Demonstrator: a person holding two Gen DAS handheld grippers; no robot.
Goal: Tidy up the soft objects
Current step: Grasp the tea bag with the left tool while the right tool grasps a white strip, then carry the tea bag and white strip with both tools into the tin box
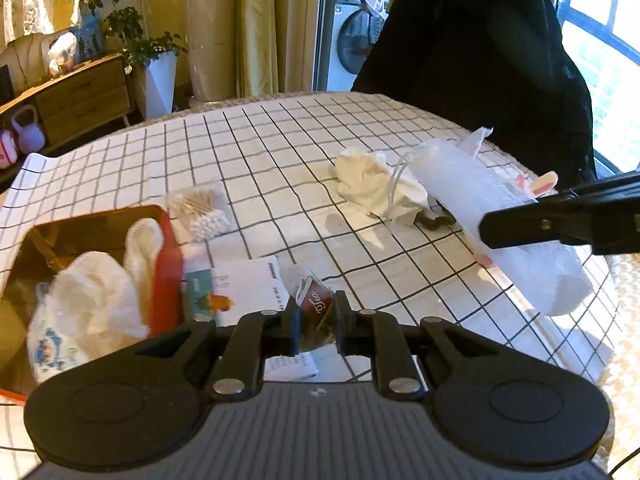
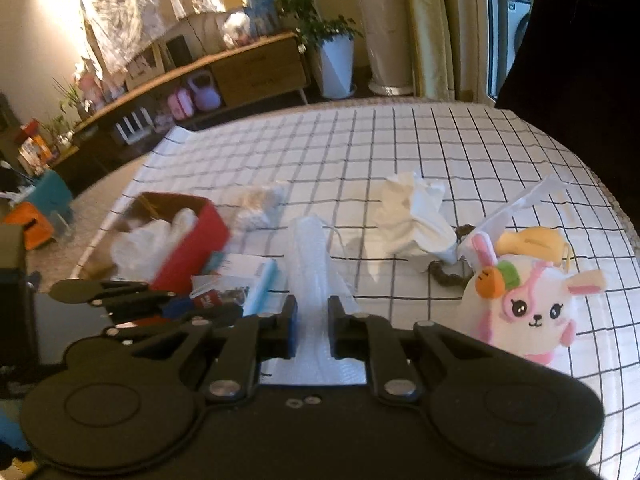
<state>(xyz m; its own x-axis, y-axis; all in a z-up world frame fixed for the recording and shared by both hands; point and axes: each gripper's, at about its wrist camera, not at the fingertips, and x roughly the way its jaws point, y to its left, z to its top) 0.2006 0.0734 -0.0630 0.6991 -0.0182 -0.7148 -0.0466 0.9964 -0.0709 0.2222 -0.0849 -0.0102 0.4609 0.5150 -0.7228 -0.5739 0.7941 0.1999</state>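
Note:
My left gripper (image 1: 316, 320) is shut on a small brown packet (image 1: 317, 307) just right of the red box (image 1: 168, 264), low over the table. My right gripper (image 2: 312, 320) is shut on a clear bubbly plastic bag (image 2: 310, 264) and holds it above the table; in the left wrist view the bag (image 1: 480, 196) hangs across the right side. The red box (image 2: 192, 248) holds white soft items (image 1: 96, 296). A crumpled white cloth (image 2: 412, 216) and a pink-and-white plush bunny (image 2: 528, 300) lie on the checked tablecloth (image 2: 400, 148).
A bag of cotton swabs (image 1: 202, 212) lies behind the box. A paper card and a blue-edged pack (image 2: 248, 276) lie beside it. A dark braided cord (image 2: 444, 278) lies by the cloth. A person in black (image 1: 480, 40) stands at the far table edge.

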